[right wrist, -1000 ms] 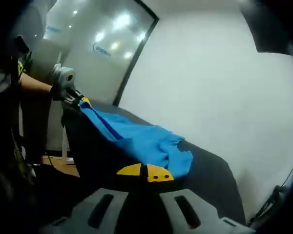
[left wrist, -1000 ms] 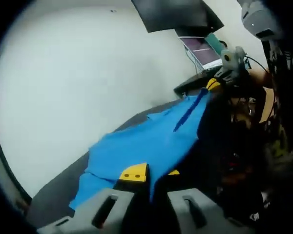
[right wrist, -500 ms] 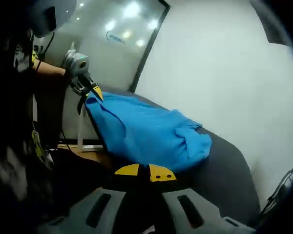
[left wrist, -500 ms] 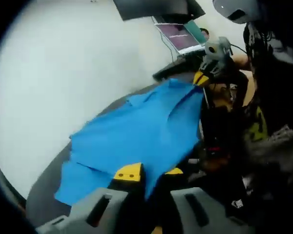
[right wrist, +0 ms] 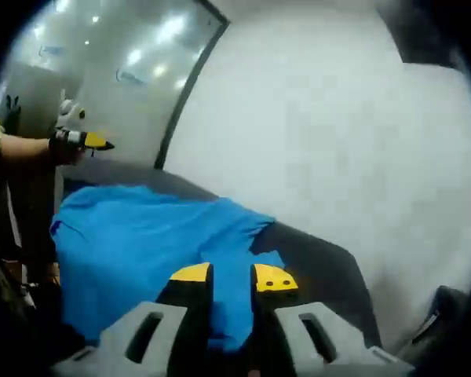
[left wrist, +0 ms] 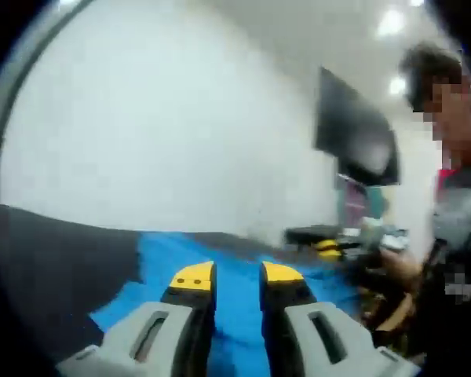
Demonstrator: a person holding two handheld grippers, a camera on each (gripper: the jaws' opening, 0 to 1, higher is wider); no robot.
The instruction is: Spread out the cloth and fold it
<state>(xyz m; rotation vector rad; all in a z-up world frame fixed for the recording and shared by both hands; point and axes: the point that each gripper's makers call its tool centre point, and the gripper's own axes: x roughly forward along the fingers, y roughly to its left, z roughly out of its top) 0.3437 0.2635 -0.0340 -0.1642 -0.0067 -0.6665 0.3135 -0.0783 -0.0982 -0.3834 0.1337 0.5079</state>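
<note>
A blue cloth (left wrist: 169, 251) lies spread on the dark table (left wrist: 55, 251). My left gripper (left wrist: 235, 275) hovers low over one edge of it, jaws apart, nothing between them. In the right gripper view the cloth (right wrist: 133, 236) lies mostly flat, with a rumpled fold at its far right. My right gripper (right wrist: 231, 276) is just above the near edge, slightly open and holding nothing. The left gripper (right wrist: 85, 140) also appears at the far left of that view, lifted clear of the cloth's corner. A blurred yellow tip of the right gripper (left wrist: 330, 250) is in the left gripper view.
A person (left wrist: 455, 204) stands at the right of the left gripper view, forearm (right wrist: 23, 148) reaching in. A dark monitor (left wrist: 353, 141) hangs on the white wall behind. A glass partition (right wrist: 118, 71) is at the back left. Bare table (right wrist: 322, 259) lies beyond the cloth.
Both grippers have let go of the cloth corners, and their jaws now stand apart. The cloth, stretched taut and lifted before, has dropped flat onto the table. Both views have swung.
</note>
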